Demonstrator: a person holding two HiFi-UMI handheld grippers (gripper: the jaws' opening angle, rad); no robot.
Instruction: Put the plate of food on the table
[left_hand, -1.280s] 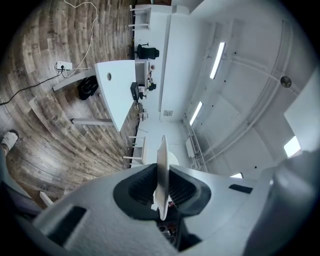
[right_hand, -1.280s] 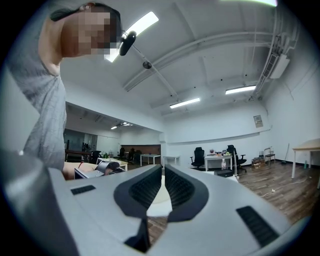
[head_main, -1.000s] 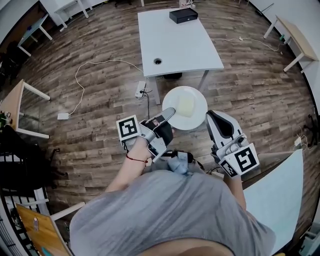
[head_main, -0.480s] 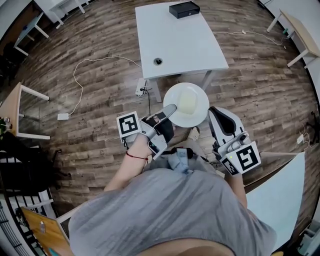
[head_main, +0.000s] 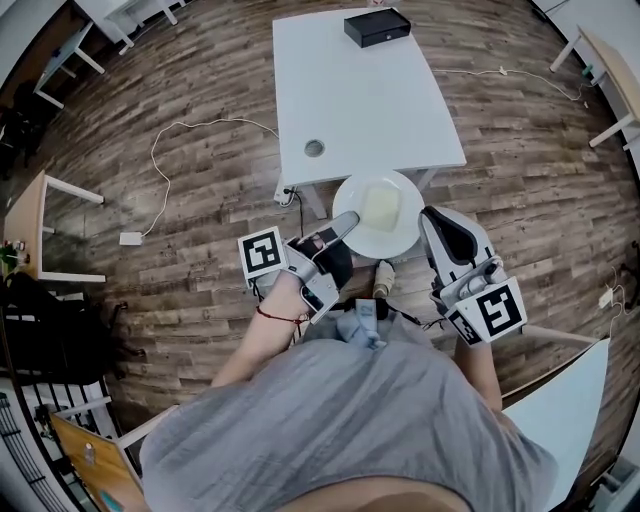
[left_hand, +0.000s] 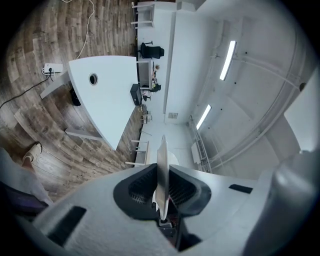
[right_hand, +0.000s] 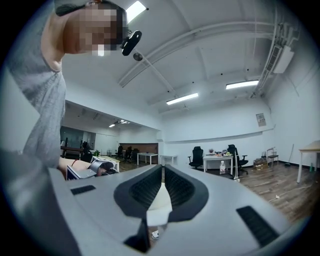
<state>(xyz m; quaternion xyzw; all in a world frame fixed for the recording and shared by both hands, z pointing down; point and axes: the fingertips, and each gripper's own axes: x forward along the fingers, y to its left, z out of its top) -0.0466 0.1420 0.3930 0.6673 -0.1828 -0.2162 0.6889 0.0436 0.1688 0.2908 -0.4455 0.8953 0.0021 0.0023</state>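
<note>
In the head view, the plate (head_main: 392, 240) carrying a pale block of food (head_main: 380, 207) is seen held in the air over the wooden floor (head_main: 200, 230), just beside the near edge of the white worktop (head_main: 360, 90). Its rim is clamped by the left gripper (head_main: 343, 222), and the right gripper (head_main: 433, 217) is held just beside its other side. In the left gripper view, the plate is shown edge-on, pinched between the jaws. In the right gripper view, the jaws are seen drawn together.

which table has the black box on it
The big white table just beyond the held plate, the one with a round hole in its top; the black box sits near its far edge. The smaller side tables show none.
</note>
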